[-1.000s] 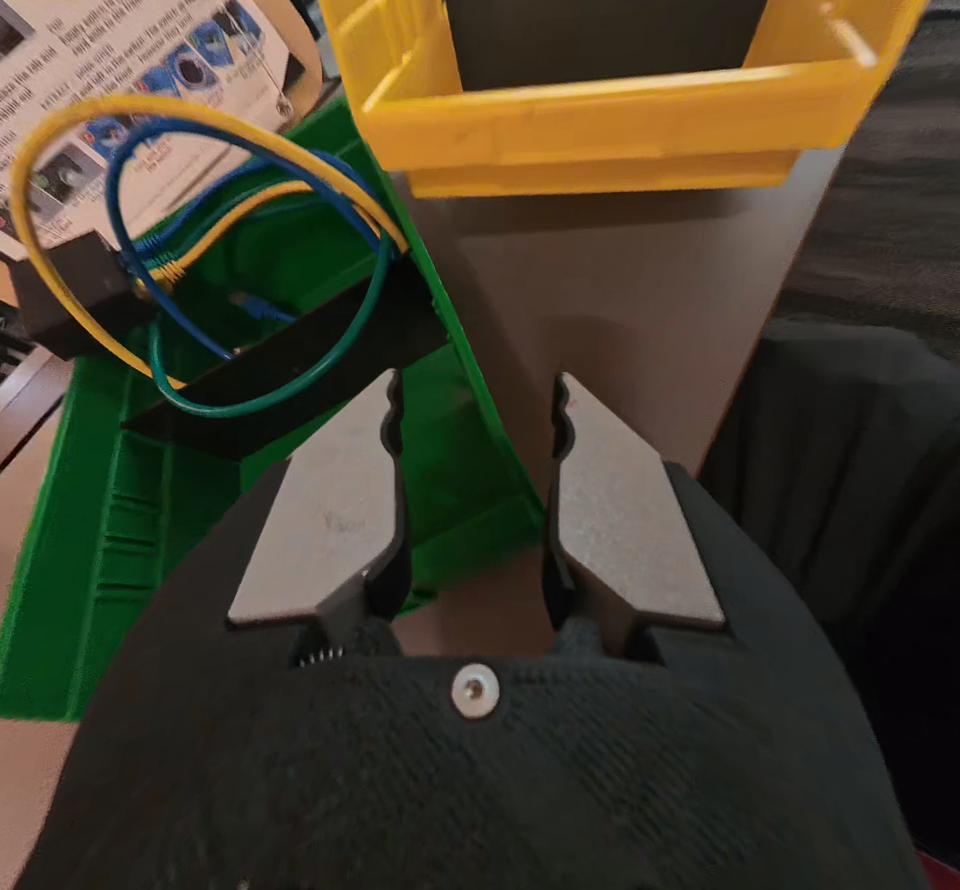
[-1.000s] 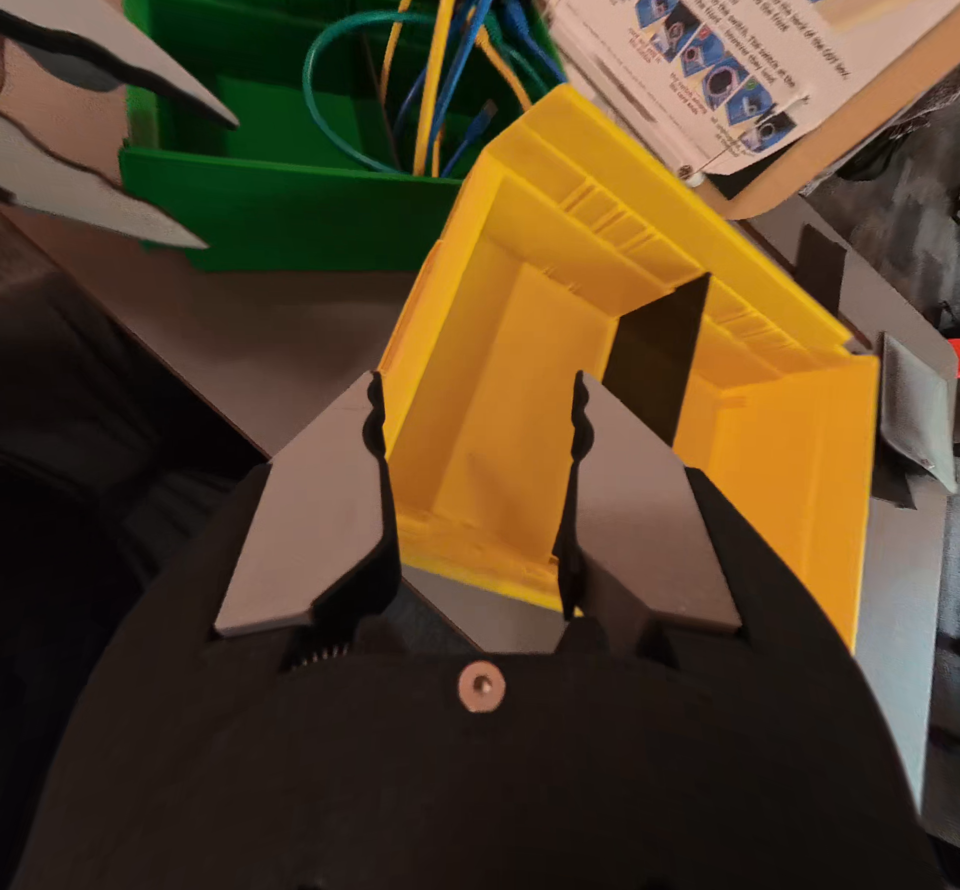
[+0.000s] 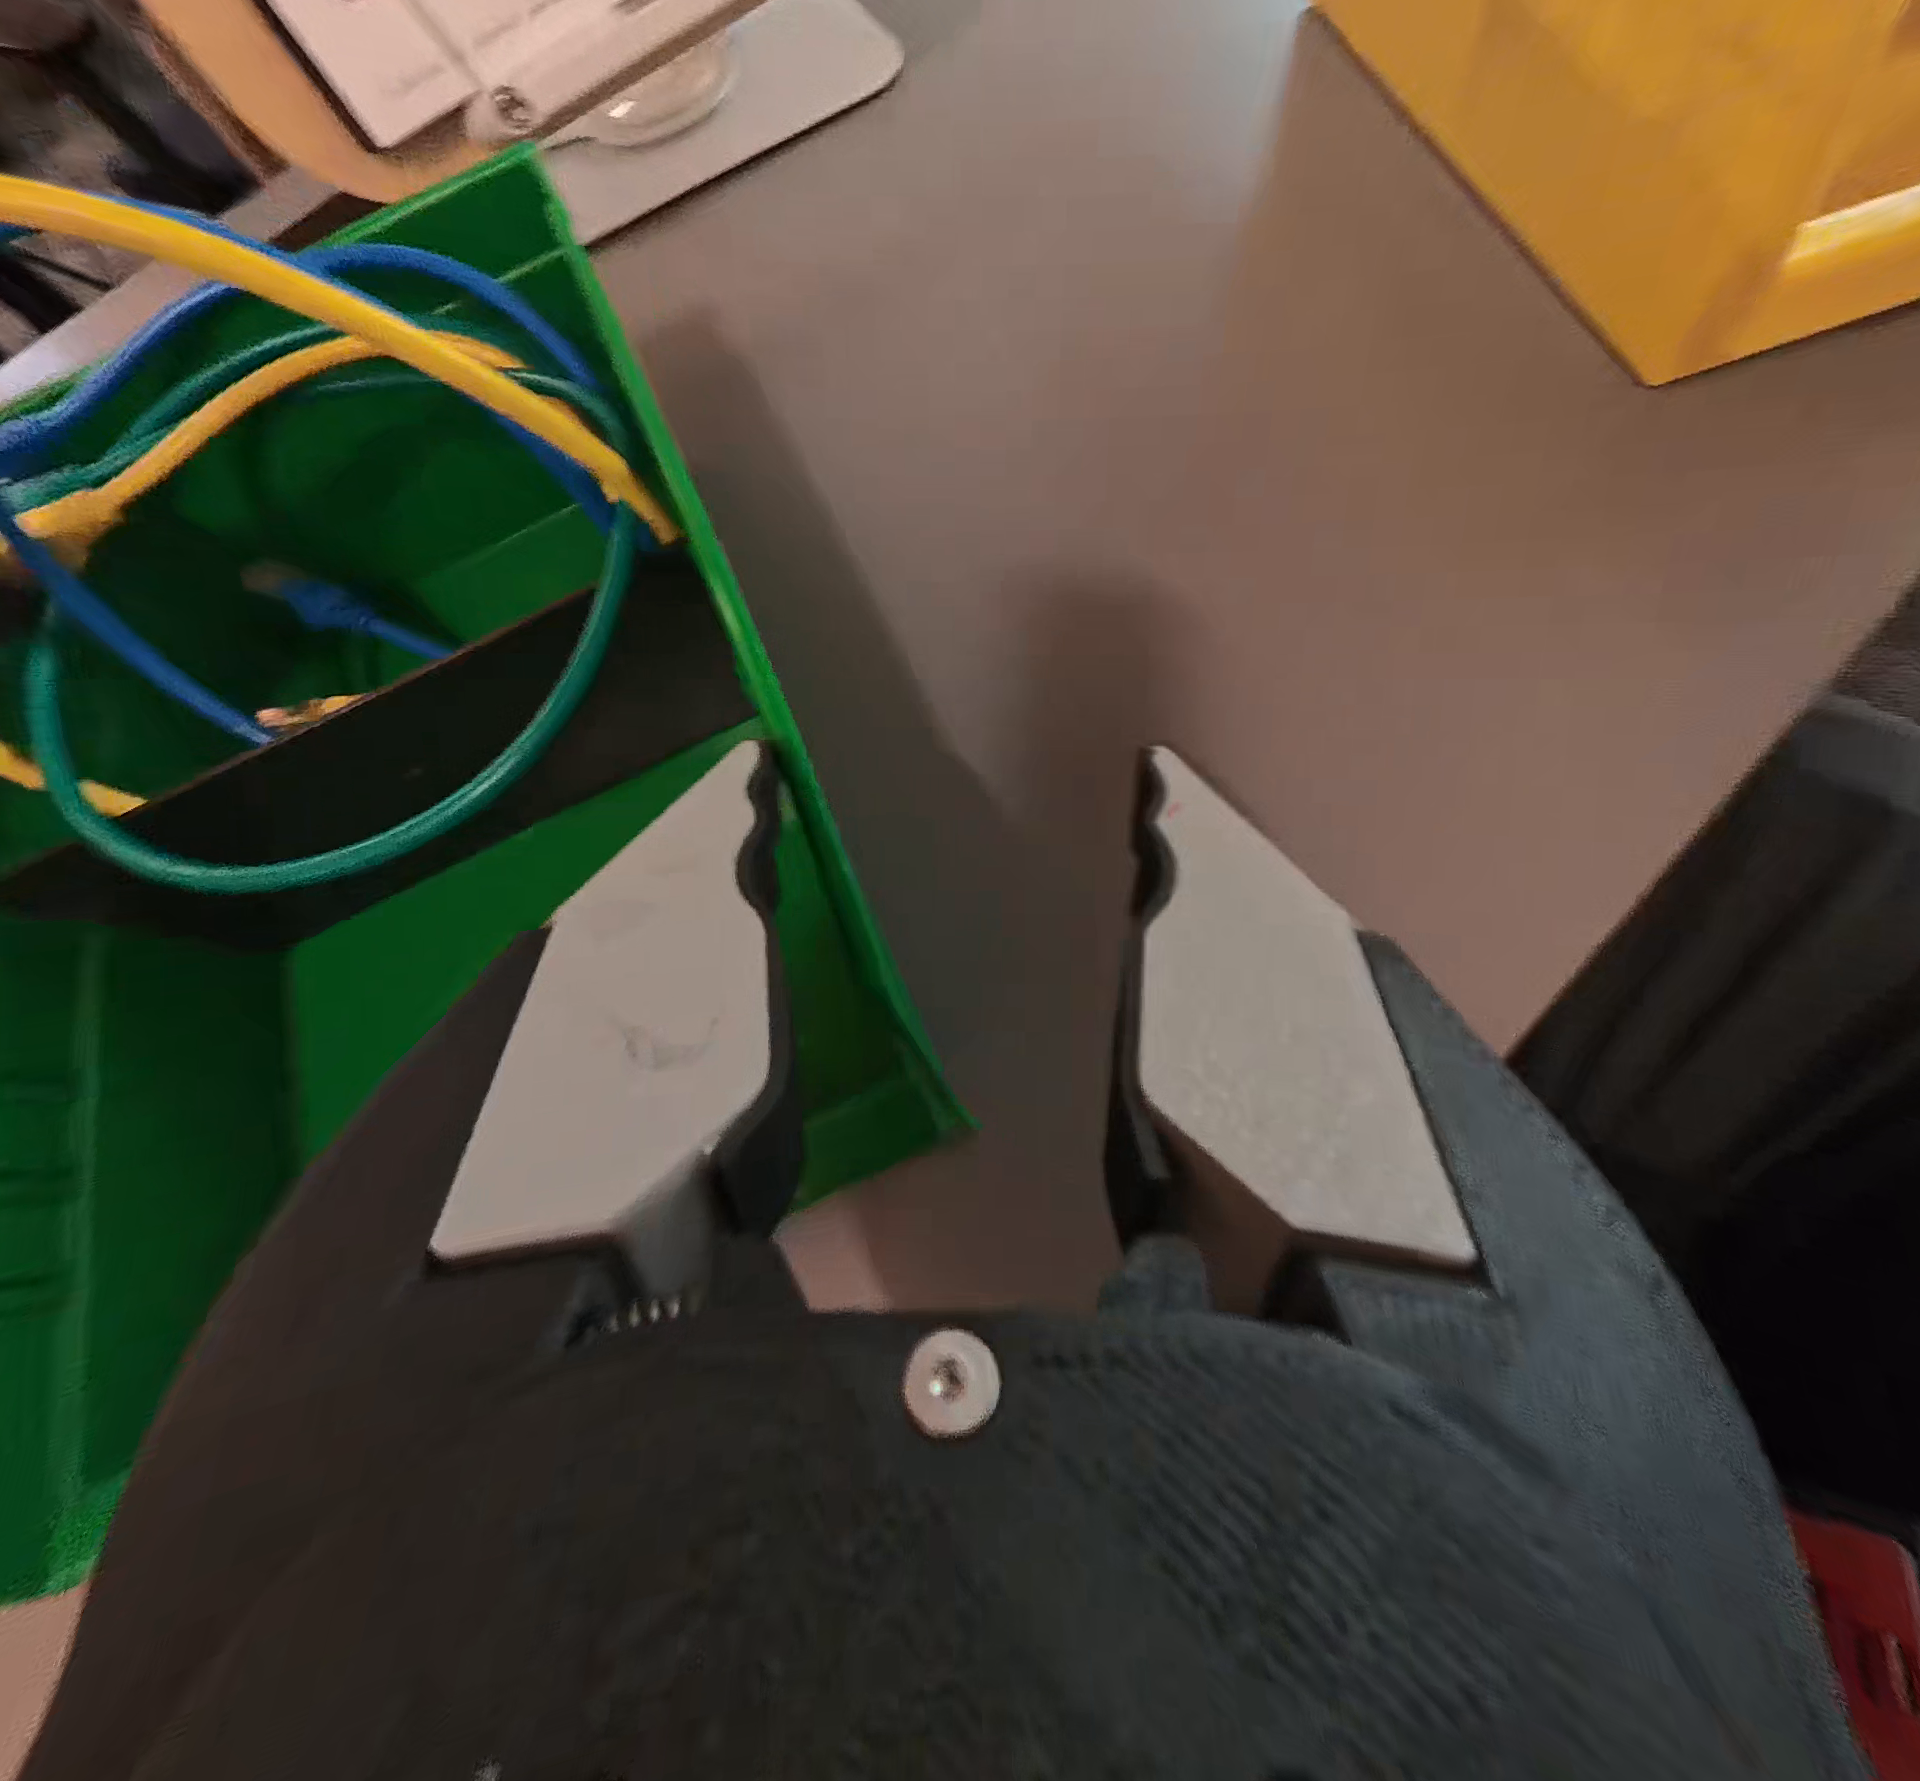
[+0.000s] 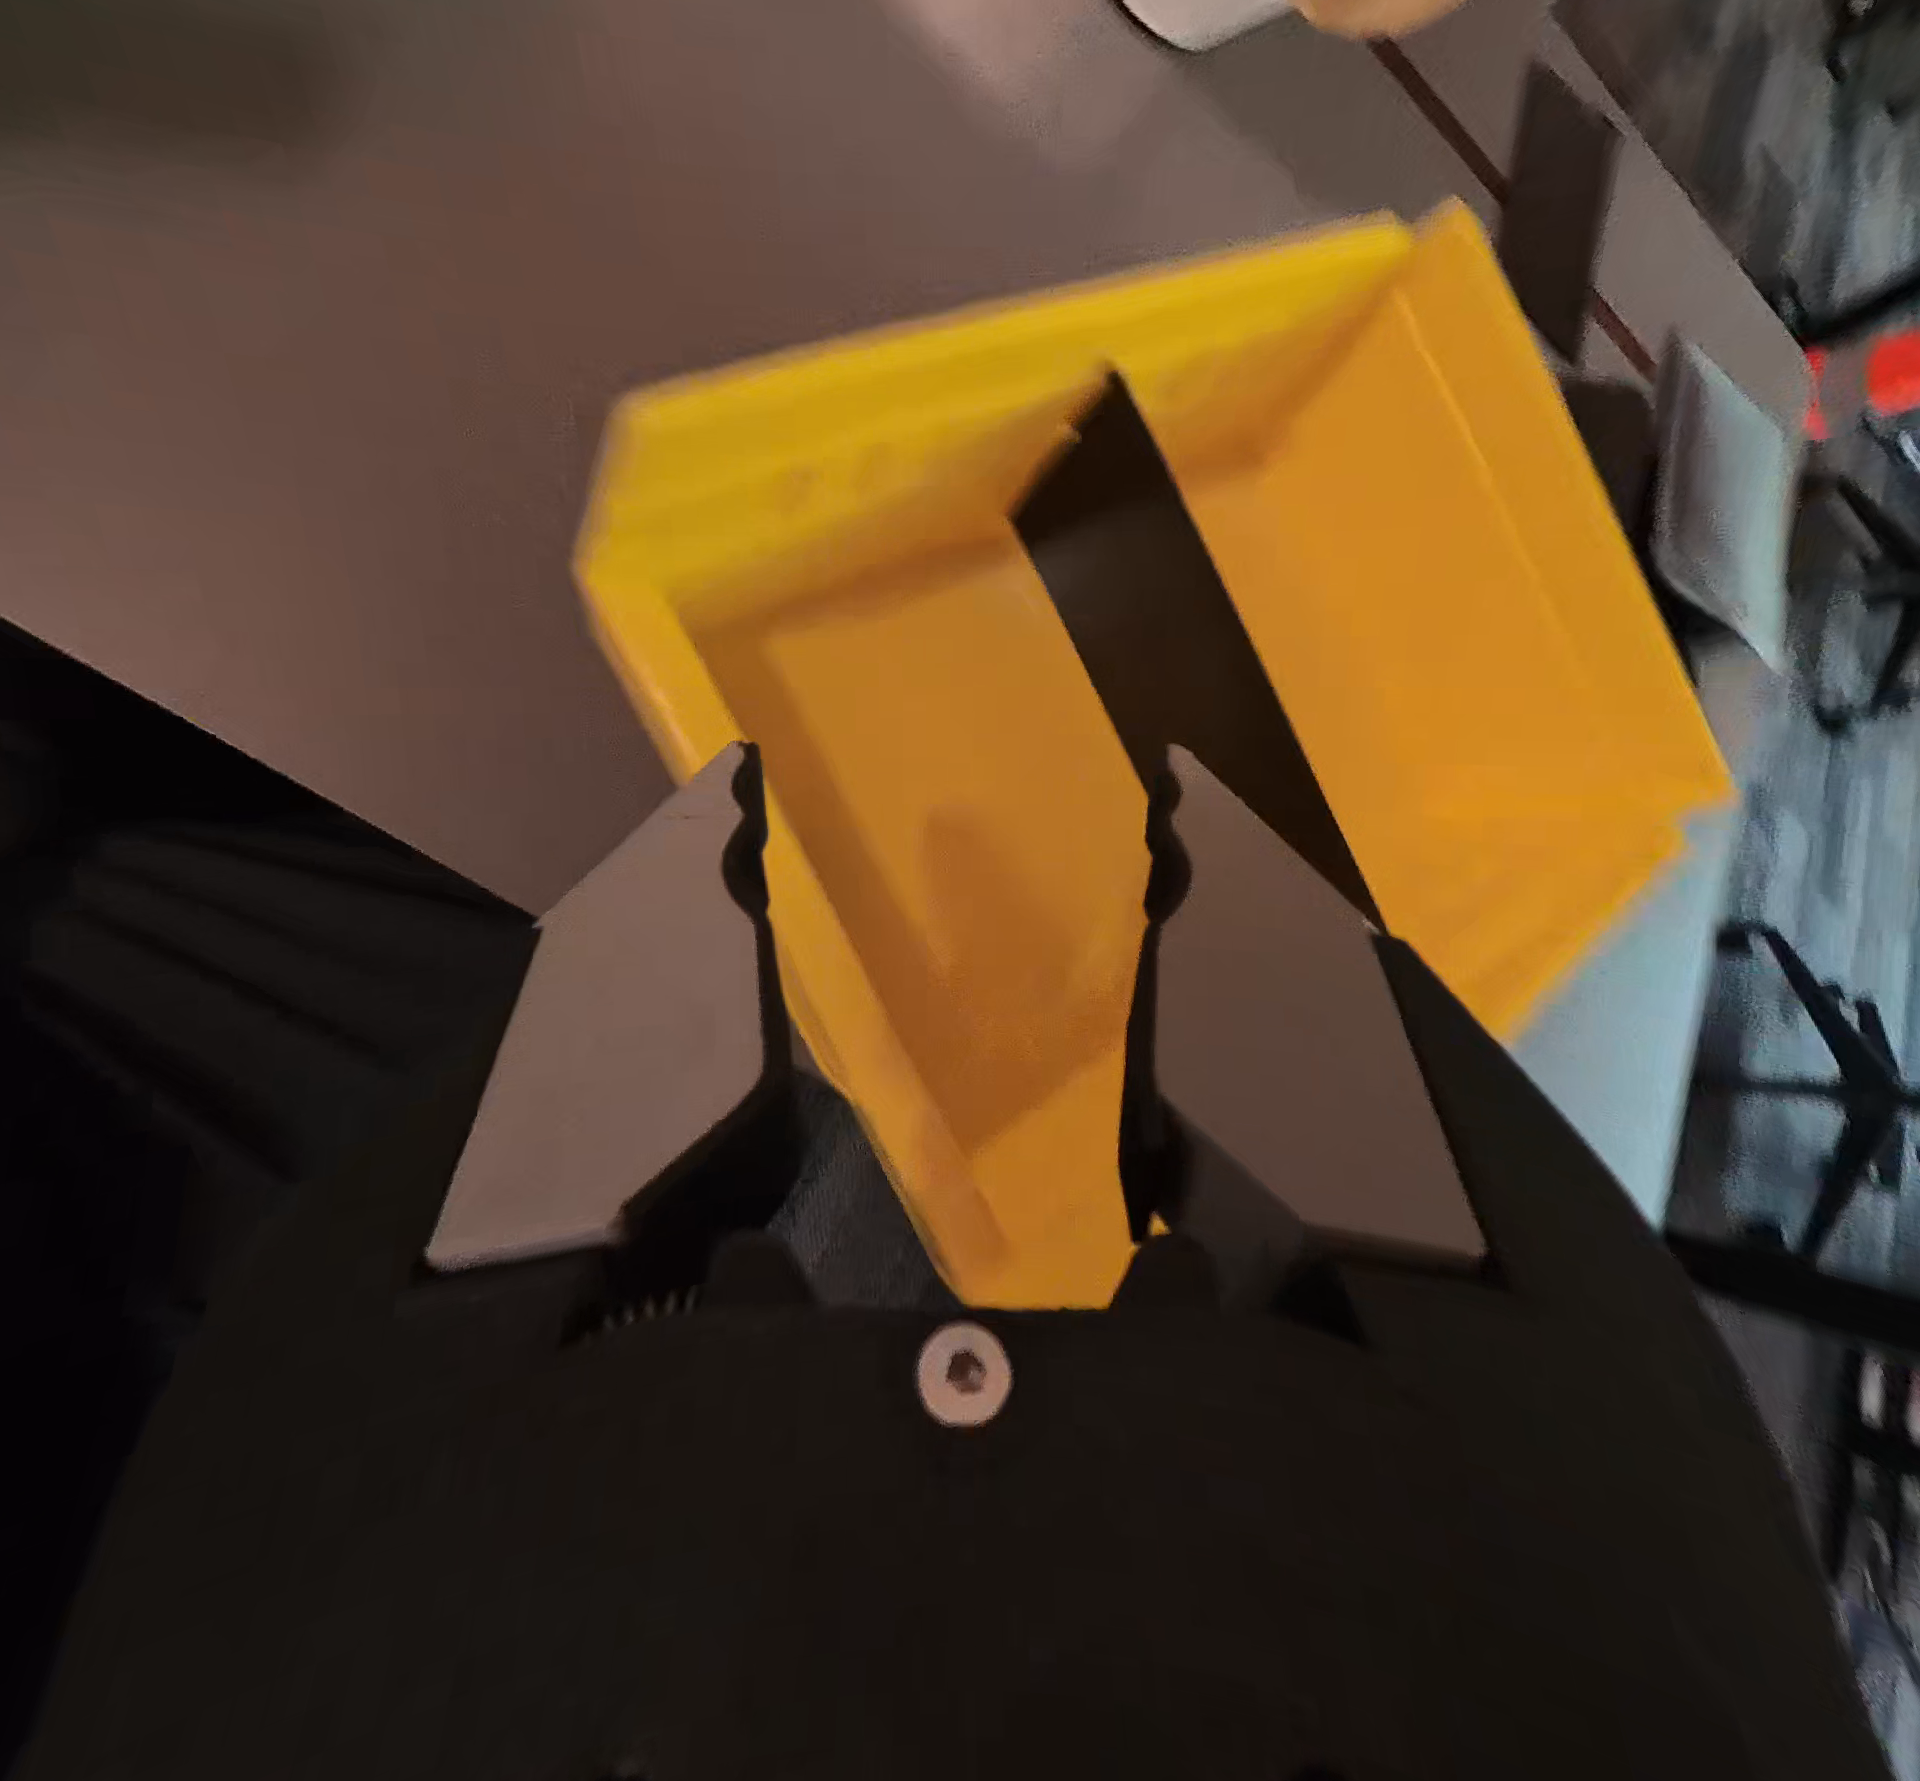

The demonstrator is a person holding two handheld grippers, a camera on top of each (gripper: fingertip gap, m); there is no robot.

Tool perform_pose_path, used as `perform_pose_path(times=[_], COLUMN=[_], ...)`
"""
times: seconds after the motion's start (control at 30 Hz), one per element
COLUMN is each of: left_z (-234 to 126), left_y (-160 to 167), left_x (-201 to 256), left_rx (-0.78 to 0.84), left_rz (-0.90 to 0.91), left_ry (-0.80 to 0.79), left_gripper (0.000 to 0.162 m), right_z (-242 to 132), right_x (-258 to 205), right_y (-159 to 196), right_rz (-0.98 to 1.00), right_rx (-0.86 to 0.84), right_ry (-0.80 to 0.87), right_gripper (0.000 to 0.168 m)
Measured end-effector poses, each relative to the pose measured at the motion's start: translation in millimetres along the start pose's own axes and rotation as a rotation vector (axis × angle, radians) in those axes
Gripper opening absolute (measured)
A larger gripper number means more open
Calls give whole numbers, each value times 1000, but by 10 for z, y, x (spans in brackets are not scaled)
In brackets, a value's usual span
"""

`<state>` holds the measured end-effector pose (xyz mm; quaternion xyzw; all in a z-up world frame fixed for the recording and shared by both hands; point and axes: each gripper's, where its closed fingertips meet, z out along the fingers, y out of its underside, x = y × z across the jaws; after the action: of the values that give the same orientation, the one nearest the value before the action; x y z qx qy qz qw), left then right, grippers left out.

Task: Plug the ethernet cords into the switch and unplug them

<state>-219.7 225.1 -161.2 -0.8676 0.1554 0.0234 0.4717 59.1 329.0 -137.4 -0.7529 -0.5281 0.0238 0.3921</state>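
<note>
Both my grippers parted and empty over the table.

My left gripper [image 3: 951,796] hangs beside the green bin [image 3: 727,526] holding the looped ethernet cords [image 3: 312,297]; my right gripper [image 4: 951,786] hovers above the yellow bin [image 4: 1351,568].

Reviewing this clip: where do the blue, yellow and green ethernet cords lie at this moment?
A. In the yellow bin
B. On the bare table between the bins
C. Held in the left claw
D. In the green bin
D: the left wrist view shows the ethernet cords looped inside the green bin, while the left claw is open and holds nothing.
</note>
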Motion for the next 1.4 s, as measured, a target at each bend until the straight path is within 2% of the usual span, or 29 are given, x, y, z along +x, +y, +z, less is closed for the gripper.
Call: perform_pose_path(times=[0.03,0.07,0.13,0.23,0.27,0.33,0.4,0.47,0.6,0.73,0.83,1.0,1.07,1.13,1.17,1.27,1.33,1.4], left_z=[9,7,-36,-156,-192,-218,-179,-152,-190,-260,-320,-470,-528,-595,-636,-726,-768,-782], left_y=[-7,-12,-33,-122,-139,-98,-9,44,42,30,12,-95,-102,-76,-63,-50,-81,-116], left_x=[78,125,160,128,49,-127,-164,-164,-246,-248,-249,-210,-257,-426,-523,-619,-637,-599], left_rx=[-4,-12,-13,37,52,42,11,-11,-8,4,8,68,79,73,71,88,109,124], left_rz=[6,23,70,121,133,149,119,90,107,103,114,113,103,95,94,70,55,70], left_ry=[22,25,4,-41,-86,-165,-138,-98,-130,-116,-121,-98,-111,-195,-241,-257,-257,-245], left_gripper=[78,80,73,58,57,58,62,62,65,64,63,60,60,38,36,35,33,39], right_z=[125,262,537,901,993,1116,1145,1132,1008,823,550,213,201,231,249,298,315,281], right_x=[-162,-302,-484,-409,-360,-427,-493,-520,-641,-492,-421,-306,-246,-189,-154,-99,-39,-7], right_y=[-102,-177,-238,-147,-93,-96,-129,-94,-25,91,-92,-435,-459,-440,-434,-393,-368,-395], right_rz=[-2,20,71,101,116,156,145,48,-142,-156,-82,20,41,62,86,150,151,129], right_rx=[11,9,-22,-85,-104,-83,-63,-87,-44,-33,76,275,305,315,322,309,290,298], right_ry=[-38,-73,-112,-25,-1,-63,-109,-118,-257,-278,-301,-282,-276,-288,-295,-320,-274,-229], right_gripper=[72,73,83,97,103,112,90,89,88,57,64,92,95,95,95,95,96,95])
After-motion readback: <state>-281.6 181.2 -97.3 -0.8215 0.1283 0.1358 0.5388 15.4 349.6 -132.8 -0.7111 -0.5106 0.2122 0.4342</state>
